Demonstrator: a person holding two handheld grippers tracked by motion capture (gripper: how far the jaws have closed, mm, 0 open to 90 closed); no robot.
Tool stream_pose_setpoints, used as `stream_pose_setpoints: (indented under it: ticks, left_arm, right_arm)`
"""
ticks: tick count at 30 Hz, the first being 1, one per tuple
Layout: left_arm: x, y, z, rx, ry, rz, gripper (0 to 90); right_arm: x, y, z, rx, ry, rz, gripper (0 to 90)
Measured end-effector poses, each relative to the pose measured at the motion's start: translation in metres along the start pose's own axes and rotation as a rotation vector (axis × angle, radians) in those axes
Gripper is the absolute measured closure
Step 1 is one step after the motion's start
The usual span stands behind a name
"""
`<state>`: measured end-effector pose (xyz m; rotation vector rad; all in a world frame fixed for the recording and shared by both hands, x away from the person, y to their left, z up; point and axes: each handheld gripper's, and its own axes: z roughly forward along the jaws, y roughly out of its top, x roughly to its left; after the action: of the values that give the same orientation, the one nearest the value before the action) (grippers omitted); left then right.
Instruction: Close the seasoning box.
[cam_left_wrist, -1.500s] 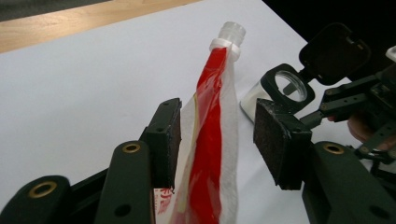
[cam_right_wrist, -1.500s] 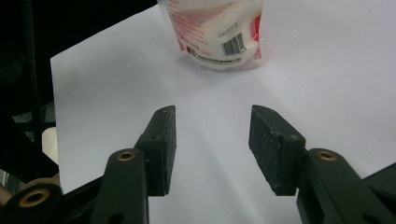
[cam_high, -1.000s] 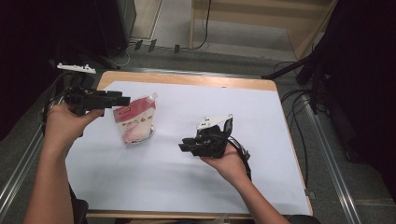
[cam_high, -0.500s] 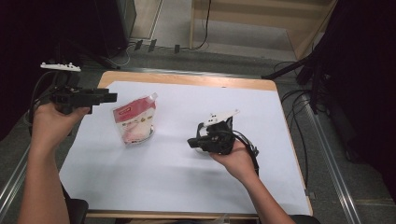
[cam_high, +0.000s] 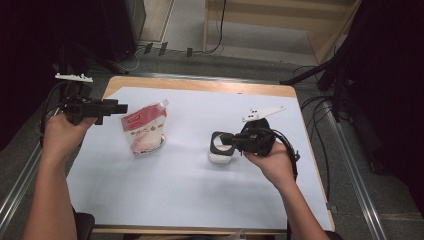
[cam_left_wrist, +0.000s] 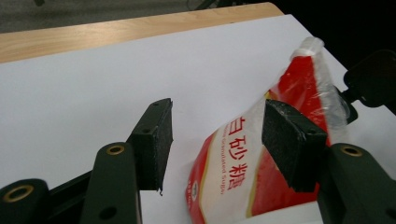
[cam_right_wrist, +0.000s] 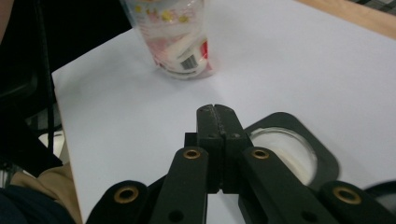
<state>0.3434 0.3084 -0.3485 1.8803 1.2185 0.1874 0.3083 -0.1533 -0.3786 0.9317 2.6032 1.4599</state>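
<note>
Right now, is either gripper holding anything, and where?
Right gripper clamps the black-framed white round tub by its frame's edge; left gripper open, empty.

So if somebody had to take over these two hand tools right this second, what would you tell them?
Left gripper: open, jaws either side of the red-and-white sugar pouch, not yet closed on it.
Right gripper: shut, nothing visibly between its jaws, lying across the black rim of the small white container.
Pouch stands at the left of the white table sheet, container mid-right.
Done: nothing visible yet. Left: probably grip the pouch and bring it to the container.
</note>
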Motion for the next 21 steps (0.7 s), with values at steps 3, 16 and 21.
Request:
stream_pose_setpoints:
  ticks: [3,16,21]
  left_arm:
    - [0.004,-0.003,0.004,0.011,0.010,0.000,43.3]
    - [0.017,-0.012,0.014,0.010,0.015,-0.017,42.5]
    - [0.016,-0.014,0.021,0.032,0.015,0.002,42.5]
  right_arm:
    - [-0.006,0.001,-0.011,-0.015,-0.023,0.015,89.9]
    - [-0.028,-0.007,-0.048,-0.071,-0.114,0.069,89.9]
    - [-0.038,-0.013,-0.056,-0.076,-0.154,0.100,89.9]
